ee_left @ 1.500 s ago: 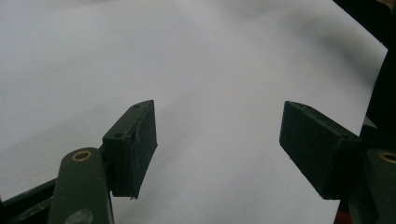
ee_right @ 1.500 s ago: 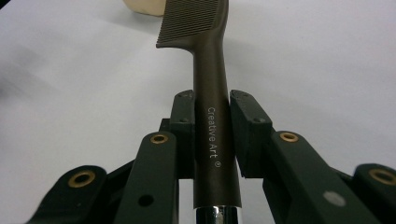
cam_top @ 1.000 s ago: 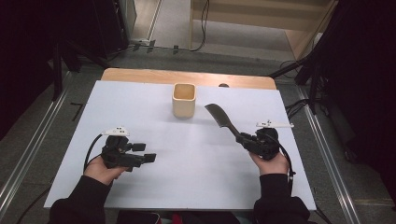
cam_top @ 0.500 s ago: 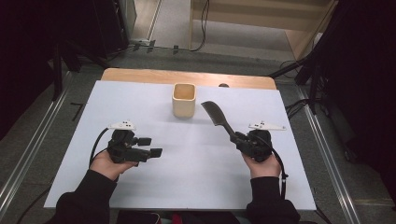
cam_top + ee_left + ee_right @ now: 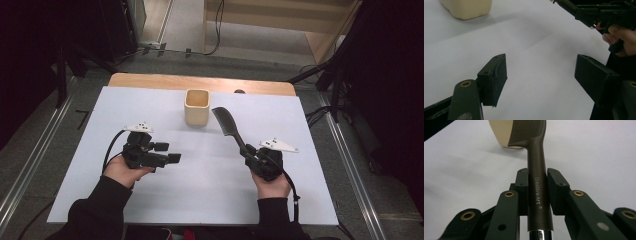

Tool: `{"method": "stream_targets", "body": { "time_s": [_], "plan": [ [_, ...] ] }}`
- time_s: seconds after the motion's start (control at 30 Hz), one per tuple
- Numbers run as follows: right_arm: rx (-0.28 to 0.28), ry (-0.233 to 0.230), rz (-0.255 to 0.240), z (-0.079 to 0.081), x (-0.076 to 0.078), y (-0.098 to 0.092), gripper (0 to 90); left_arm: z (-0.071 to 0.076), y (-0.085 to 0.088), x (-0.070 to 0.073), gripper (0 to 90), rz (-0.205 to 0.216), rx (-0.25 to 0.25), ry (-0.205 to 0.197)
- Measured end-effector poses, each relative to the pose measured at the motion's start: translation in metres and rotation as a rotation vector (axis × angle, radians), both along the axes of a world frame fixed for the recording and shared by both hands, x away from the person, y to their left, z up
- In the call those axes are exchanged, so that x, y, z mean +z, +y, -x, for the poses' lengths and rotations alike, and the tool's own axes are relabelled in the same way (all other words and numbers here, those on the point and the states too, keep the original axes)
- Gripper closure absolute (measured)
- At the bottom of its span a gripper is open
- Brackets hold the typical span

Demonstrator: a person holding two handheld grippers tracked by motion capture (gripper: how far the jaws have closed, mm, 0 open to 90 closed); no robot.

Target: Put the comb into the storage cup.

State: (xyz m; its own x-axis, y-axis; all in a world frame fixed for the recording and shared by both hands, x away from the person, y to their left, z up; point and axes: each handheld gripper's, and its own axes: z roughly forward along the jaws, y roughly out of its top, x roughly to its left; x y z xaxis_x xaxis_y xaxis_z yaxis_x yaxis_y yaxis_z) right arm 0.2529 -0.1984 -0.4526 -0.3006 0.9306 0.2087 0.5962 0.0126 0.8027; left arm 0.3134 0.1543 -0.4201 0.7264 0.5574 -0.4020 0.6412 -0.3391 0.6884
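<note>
Black and fine-toothed, the comb (image 5: 228,125) was clamped by its handle in the right tool (image 5: 251,155), the two pads pressing on either side of the dark stem. In the right gripper view the handle (image 5: 539,195) ran straight up between the jaws, its pale lettering reading "Creative Art", with a short stretch of bright metal at its lower end. The toothed head (image 5: 527,131) reached up toward the cream cup (image 5: 499,133) and overlapped the cup's edge in that view; whether the two touched could not be told from there. From the high view the comb was raised off the white surface (image 5: 210,190), slanting up and away from the person, its head just beside the cup (image 5: 196,106) on that cup's right side and apart from it.

The cup stood upright near the far middle of the surface, its square mouth open to the camera.

The left tool (image 5: 167,152) was held over the surface on the person's left, well apart from the cup, pointing across toward the right hand (image 5: 272,182). Its jaws stood wide apart with nothing between them; in the left gripper view the two black pads (image 5: 495,75) framed bare white surface, with the cup (image 5: 467,7) at the upper left and the right tool (image 5: 586,16) gripping the comb at the upper right.
</note>
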Motion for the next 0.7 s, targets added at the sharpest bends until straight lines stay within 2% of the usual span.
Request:
{"method": "stream_targets", "body": {
  "time_s": [0.3,0.7],
  "plan": [
    [-0.032,-0.074,-0.018,0.008,-0.003,0.011,70.5,-0.004,-0.013,0.006,26.6,-0.008,-0.006,-0.010],
    [-0.074,-0.127,-0.019,0.013,-0.016,0.024,70.5,-0.010,-0.036,0.011,26.8,-0.013,-0.024,-0.010]
  ]
}}
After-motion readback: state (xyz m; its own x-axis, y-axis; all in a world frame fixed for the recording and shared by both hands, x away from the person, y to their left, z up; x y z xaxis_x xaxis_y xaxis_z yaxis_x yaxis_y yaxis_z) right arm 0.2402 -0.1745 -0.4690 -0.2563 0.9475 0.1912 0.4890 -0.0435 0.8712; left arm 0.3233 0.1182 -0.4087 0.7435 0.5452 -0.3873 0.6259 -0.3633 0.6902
